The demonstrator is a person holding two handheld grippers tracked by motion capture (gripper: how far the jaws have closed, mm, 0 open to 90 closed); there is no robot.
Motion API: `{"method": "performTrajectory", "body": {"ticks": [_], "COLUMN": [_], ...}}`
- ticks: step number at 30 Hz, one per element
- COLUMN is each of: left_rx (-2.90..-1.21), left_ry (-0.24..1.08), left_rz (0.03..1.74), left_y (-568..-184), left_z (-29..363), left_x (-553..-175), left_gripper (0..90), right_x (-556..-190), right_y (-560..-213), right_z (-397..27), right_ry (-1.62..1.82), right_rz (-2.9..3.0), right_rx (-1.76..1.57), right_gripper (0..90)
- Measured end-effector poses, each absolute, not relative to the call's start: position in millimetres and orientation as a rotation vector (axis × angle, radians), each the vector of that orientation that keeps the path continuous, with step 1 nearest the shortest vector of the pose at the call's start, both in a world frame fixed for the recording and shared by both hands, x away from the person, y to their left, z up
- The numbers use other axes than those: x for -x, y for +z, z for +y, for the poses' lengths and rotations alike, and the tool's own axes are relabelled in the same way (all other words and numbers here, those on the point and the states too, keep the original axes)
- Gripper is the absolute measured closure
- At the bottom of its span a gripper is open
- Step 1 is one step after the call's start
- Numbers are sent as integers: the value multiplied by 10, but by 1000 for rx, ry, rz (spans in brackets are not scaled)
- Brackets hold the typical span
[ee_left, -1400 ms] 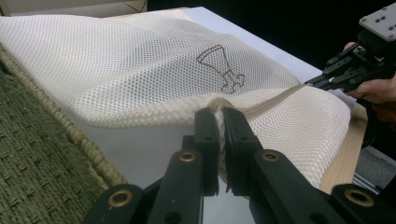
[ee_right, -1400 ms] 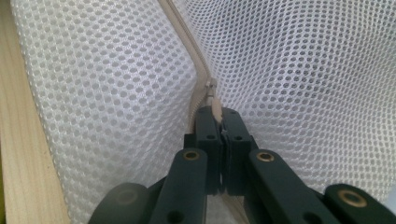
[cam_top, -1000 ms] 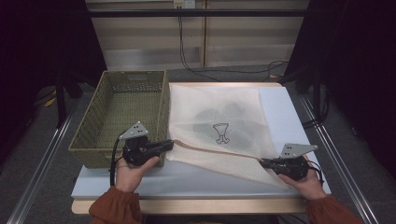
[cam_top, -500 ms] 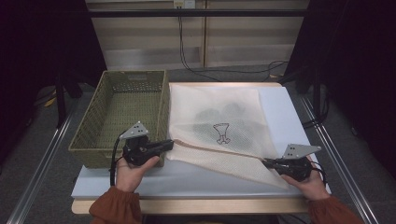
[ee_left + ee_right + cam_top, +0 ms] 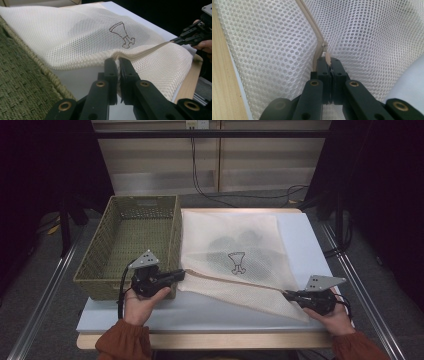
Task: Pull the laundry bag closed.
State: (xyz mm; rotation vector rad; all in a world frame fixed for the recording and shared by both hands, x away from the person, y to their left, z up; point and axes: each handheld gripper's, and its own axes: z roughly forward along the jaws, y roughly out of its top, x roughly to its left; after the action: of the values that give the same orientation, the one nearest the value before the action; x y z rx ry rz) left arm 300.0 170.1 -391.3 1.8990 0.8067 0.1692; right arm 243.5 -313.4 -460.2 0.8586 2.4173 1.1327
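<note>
Mesh bag (image 5: 235, 252) lay flat on worktop (image 5: 200, 307) beside basket (image 5: 132, 240). Left gripper (image 5: 177, 276) clenched on bag's zipper-edge corner; right gripper (image 5: 290, 295) clenched on zipper pull (image 5: 327, 56). Zipper line ran taut between jaws, toward left gripper.

Cream mesh cloth bag (image 5: 235, 257), woven basket (image 5: 132, 237)

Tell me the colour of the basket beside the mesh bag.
Olive green woven basket, clearest in the high view.
</note>
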Motion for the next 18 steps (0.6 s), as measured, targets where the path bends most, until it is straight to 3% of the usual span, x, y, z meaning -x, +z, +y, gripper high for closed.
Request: {"method": "performTrajectory", "body": {"ticks": [18], "left_rx": [-1902], "left_ry": [163], "left_rz": [830], "left_y": [-3906], "left_z": [1752], "left_x": [-3020], "left_gripper": [859], "right_x": [-2385], "right_y": [-4641], "right_z": [-3265], "right_ry": [1089], "right_rz": [2388], "right_rx": [-899], "right_gripper": [884]}}
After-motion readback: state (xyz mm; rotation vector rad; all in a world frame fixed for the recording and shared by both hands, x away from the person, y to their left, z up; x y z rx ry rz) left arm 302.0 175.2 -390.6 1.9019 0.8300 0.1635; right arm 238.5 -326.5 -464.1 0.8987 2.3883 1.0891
